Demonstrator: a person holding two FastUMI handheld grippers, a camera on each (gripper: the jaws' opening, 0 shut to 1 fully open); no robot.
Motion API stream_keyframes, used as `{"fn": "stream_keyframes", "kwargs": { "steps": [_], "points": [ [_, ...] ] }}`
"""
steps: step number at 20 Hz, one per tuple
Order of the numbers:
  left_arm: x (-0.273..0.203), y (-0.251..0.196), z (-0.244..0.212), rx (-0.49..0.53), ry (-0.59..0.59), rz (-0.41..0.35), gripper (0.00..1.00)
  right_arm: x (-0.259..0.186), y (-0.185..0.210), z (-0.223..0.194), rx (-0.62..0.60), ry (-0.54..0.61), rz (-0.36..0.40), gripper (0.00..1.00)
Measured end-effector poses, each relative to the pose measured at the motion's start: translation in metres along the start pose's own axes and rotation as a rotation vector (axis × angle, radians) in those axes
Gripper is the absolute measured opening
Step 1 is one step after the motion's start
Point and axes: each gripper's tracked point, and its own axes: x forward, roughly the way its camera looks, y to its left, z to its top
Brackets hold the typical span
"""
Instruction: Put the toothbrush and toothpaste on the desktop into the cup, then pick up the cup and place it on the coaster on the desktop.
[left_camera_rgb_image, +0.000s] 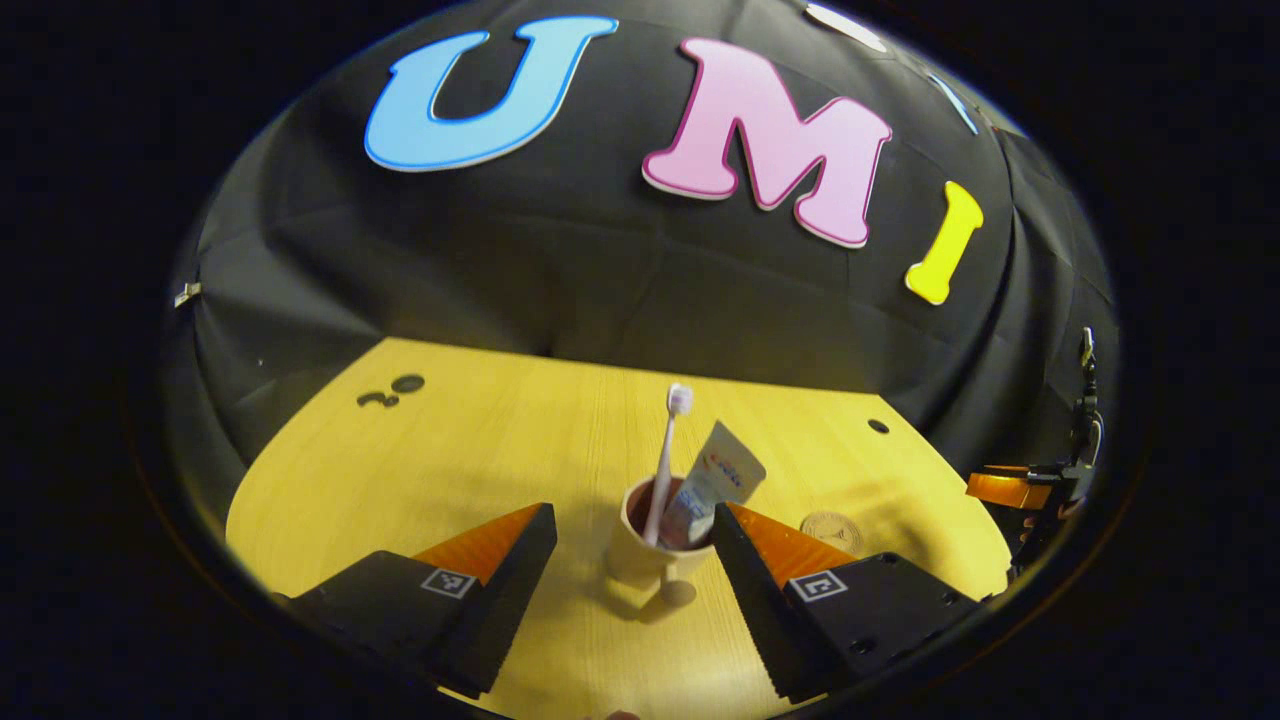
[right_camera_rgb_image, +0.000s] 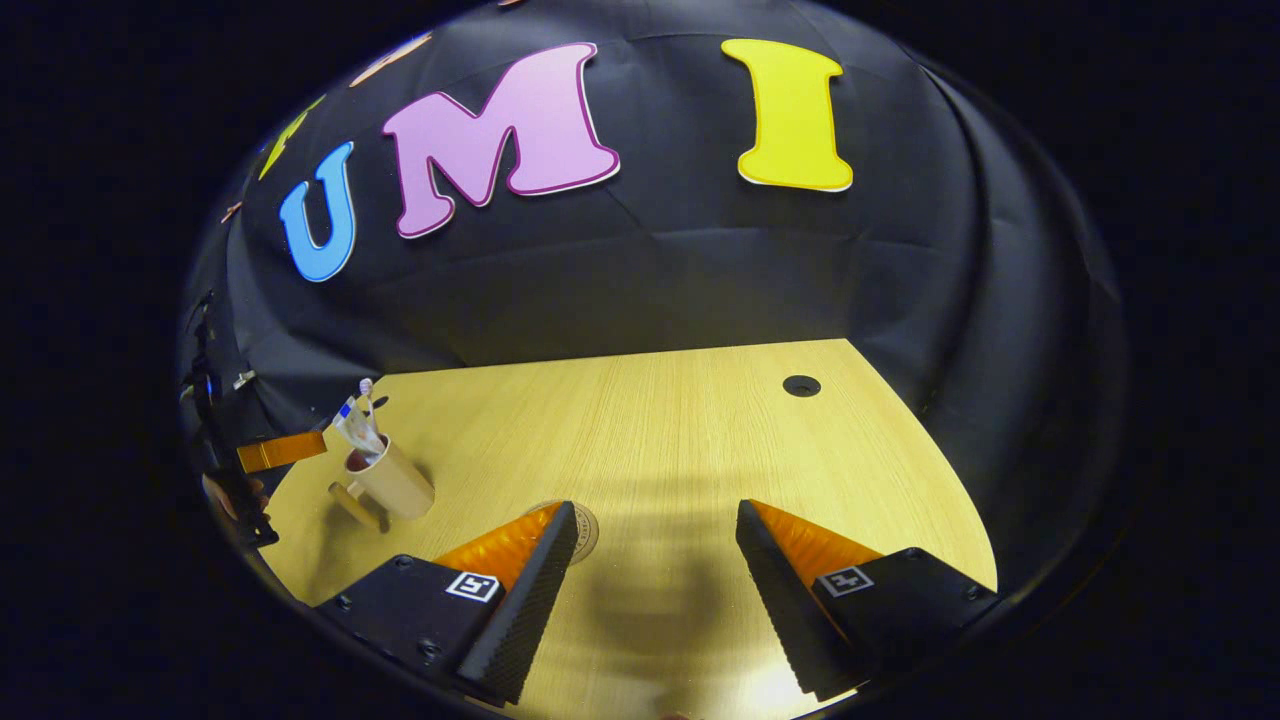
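The left gripper (left_camera_rgb_image: 634, 540) is held level and low, its fingers spread wide at five and seven o'clock, nothing pressed between them. The right gripper (right_camera_rgb_image: 655, 535) is likewise held open, fingers parted wide, nothing gripped.

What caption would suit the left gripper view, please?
Open left hand-held gripper flanks the cup holding toothbrush and toothpaste, coaster nearby.

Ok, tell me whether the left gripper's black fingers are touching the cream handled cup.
Apart. In the left gripper view, bare desktop shows between each finger and the cup; the jaws stand open around it.
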Motion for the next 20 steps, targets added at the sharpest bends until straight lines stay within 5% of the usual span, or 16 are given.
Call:
{"fn": "stream_keyframes", "kwargs": {
  "steps": [6, 11, 20],
  "points": [
    [0.007, -0.014, -0.023, -0.012, 0.237, -0.026, 0.98, -0.019, -0.015, -0.004, 0.011, -0.005, 0.019, 0.98],
    [0.015, -0.011, -0.042, -0.006, 0.433, 0.035, 0.98, -0.040, -0.028, -0.025, 0.033, 0.011, 0.015, 0.98],
    [0.037, -0.016, -0.080, 0.068, 0.655, 0.056, 0.98, -0.060, -0.075, -0.043, 0.147, 0.015, -0.077, 0.98]
  ]
}}
